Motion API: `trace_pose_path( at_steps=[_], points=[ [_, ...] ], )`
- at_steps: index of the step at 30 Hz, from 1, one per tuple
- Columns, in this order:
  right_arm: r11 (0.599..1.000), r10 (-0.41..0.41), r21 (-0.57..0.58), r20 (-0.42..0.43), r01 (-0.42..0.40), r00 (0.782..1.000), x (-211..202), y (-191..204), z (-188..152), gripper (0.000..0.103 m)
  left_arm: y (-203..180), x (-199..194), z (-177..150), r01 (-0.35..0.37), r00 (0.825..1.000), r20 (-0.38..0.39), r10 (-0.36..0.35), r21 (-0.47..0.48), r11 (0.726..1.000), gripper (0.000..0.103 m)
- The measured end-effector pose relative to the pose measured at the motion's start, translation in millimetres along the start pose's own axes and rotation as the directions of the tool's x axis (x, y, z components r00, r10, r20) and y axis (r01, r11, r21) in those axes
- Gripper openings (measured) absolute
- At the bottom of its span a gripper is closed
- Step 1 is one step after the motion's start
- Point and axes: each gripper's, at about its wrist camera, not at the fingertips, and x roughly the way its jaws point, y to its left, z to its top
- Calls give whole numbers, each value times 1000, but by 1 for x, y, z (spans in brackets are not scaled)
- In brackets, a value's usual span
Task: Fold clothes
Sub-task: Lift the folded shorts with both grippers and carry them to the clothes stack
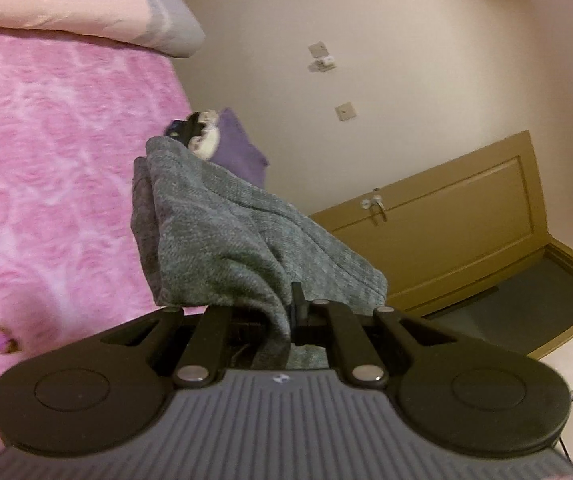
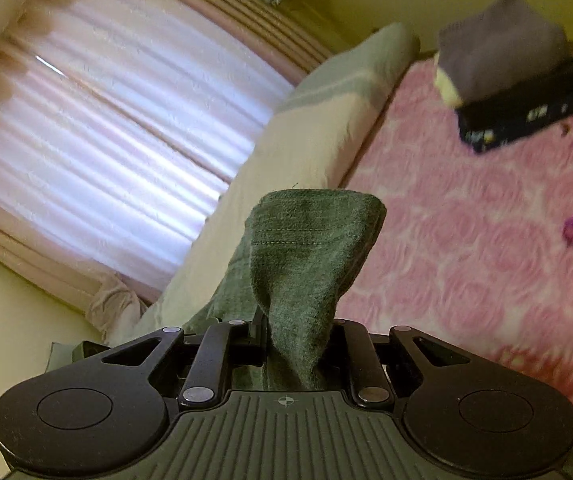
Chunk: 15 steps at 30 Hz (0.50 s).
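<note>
The knit garment [image 1: 222, 232] is heathered grey-green. Under it, the bedspread [image 1: 58, 168] is pink with a paler rose pattern and purple flowers near its edge. On the bedspread, the folded stack [image 2: 514, 92] is purple over cream over navy print. The pillow [image 2: 326, 132] is pale pink with a grey band. The door [image 1: 446, 216] is mustard-olive.

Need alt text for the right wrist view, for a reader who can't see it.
The right gripper is shut on a bunched grey-green garment, held above a pink floral bedspread. A stack of folded clothes sits on the bed at upper right; a pale pillow and curtained window lie to the left.
</note>
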Motion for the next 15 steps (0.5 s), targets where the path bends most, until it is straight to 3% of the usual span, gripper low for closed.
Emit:
trace_pose_path(
  at_steps=[6,15],
  points=[
    [1000,-6,14,17,6,1000,-28,-42,63,15,-22,95,25,13,1000,3,-13,28,1000,6],
    [1000,31,-1,-49,-31,998,-31,-157,234,15,-39,271,84,-41,995,93,42,-17,999,6]
  ],
)
